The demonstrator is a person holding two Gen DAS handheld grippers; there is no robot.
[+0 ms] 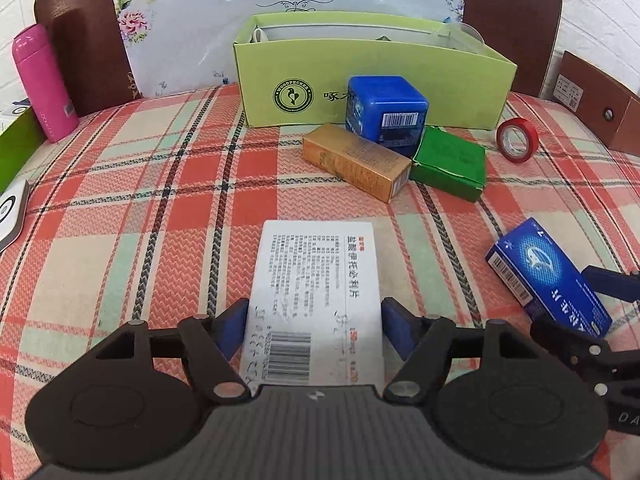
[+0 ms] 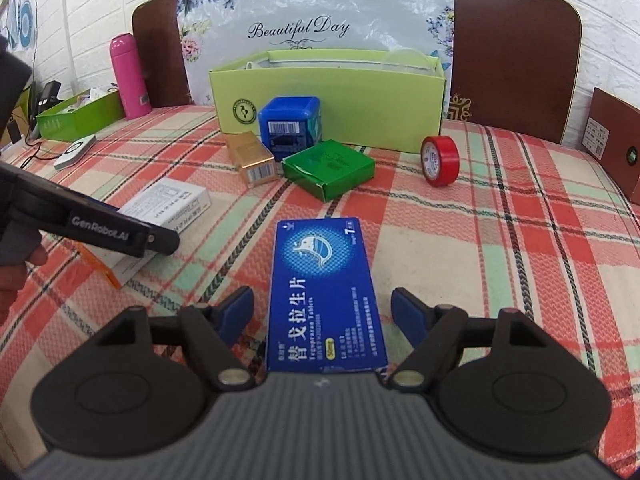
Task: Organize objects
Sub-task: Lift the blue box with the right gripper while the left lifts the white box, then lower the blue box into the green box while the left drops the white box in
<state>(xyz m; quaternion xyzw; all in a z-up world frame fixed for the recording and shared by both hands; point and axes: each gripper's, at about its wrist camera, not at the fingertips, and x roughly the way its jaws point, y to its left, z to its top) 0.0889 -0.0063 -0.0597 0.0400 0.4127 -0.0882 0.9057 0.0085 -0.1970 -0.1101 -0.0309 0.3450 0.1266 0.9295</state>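
Left wrist view: white medicine box (image 1: 312,304) lies between the open fingers of the left gripper (image 1: 314,330), its near end hidden.
Right gripper (image 2: 322,320) stands open around the blue "Tegoprazan Tablets" box (image 2: 324,292), pads apart from it. Far off, "Beautiful Day" bag (image 2: 312,20) rises behind the green "Woodpecker" box (image 2: 340,96); its contents are hard to make out.

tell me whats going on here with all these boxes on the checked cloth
A person is tidying small items on a checked tablecloth with a hand-held gripper in each hand. The left hand-held gripper straddles a white medicine box; the right hand-held gripper straddles a blue medicine box. Both stand open, with the boxes lying flat between the fingers, not squeezed. Further back, a gold box, a blue cube, a green box and red tape wait before a large light-green box.
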